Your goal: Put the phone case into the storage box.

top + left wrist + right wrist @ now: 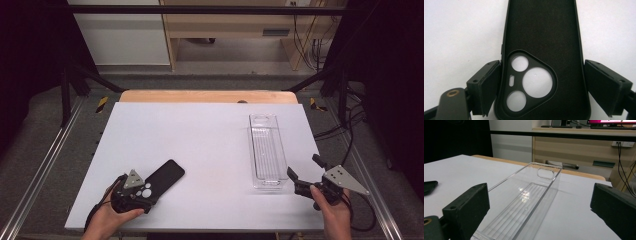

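Your left gripper [541, 87]: jaws spread around black phone case [544, 50] (camera-cutout end between them), left jaw touching edge, right just clear. Your right gripper [539, 220]: jaws wide, holding nothing, clear plastic bin [529, 195] ahead between them.

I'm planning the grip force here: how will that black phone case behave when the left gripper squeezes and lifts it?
The phone case looks empty, since the white table shows through its camera cutouts, so it is probably light and may flex inward under the left gripper. Its matte surface likely resists slipping. Lying flat, it should slide, not roll.
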`<control>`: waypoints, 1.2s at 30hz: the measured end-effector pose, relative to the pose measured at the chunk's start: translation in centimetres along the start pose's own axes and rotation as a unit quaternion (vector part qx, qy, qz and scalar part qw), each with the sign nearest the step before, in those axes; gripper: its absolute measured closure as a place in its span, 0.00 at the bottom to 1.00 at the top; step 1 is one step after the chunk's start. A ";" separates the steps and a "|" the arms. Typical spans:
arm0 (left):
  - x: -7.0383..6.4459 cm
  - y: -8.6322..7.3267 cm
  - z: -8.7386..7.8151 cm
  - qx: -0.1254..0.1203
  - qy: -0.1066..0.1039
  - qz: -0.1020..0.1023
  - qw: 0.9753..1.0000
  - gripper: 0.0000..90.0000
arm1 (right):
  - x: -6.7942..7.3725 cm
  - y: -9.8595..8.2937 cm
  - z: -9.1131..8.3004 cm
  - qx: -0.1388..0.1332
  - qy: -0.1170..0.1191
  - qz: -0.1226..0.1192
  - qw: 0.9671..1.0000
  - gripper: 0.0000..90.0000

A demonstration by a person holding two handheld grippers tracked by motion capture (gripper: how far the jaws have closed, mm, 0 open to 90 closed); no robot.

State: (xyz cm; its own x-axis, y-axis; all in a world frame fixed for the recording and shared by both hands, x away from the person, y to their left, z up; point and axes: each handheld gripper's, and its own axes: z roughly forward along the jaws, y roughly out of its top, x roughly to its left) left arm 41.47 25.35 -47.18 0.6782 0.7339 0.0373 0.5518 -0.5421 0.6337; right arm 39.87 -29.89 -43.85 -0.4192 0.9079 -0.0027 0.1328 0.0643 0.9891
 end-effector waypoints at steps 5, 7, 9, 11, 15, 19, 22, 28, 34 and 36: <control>0.4 0.4 -0.3 -0.002 0.000 0.000 1.000 0.19 | 0.1 0.0 0.0 0.000 0.001 -0.002 1.000 0.03; 0.6 0.6 -0.7 -0.006 0.001 -0.001 1.000 0.19 | 0.1 0.1 0.0 0.000 0.000 -0.005 1.000 0.03; 0.7 0.9 -1.0 -0.010 0.003 0.000 1.000 0.20 | 0.3 0.1 0.0 0.000 0.000 -0.009 1.000 0.03; 0.8 1.2 -1.2 -0.011 0.005 0.003 1.000 0.20 | 0.5 0.2 0.0 0.001 0.003 -0.013 1.000 0.03; 0.8 1.5 -1.3 -0.010 0.003 0.006 1.000 0.20 | 0.7 0.2 0.1 0.004 0.005 -0.024 1.000 0.03; 0.7 2.1 -1.3 -0.012 -0.003 0.009 1.000 0.21 | 0.8 0.2 0.1 0.004 0.004 -0.024 1.000 0.03; 0.7 2.7 -1.4 -0.013 -0.004 0.013 1.000 0.21 | 1.0 0.3 0.1 0.003 0.003 -0.027 1.000 0.03; 0.8 4.4 -1.7 -0.016 -0.011 0.021 1.000 0.21 | 3.4 2.2 0.6 -0.007 0.009 -0.079 0.997 0.03; 0.5 6.8 -1.9 -0.006 -0.017 0.044 0.999 0.21 | 7.2 4.6 2.1 0.005 0.051 -0.159 0.986 0.03; 0.3 7.6 -2.0 -0.002 -0.020 0.053 0.998 0.21 | 7.9 4.8 2.5 0.007 0.059 -0.176 0.983 0.03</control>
State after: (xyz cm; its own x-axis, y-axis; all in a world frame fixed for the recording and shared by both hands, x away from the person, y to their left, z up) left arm 44.91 22.27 -40.84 0.7513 0.6559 0.0728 0.4749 -0.6140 0.6305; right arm 39.44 -21.35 -39.44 -0.5422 0.7741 -0.3269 -0.0269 0.3728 0.9275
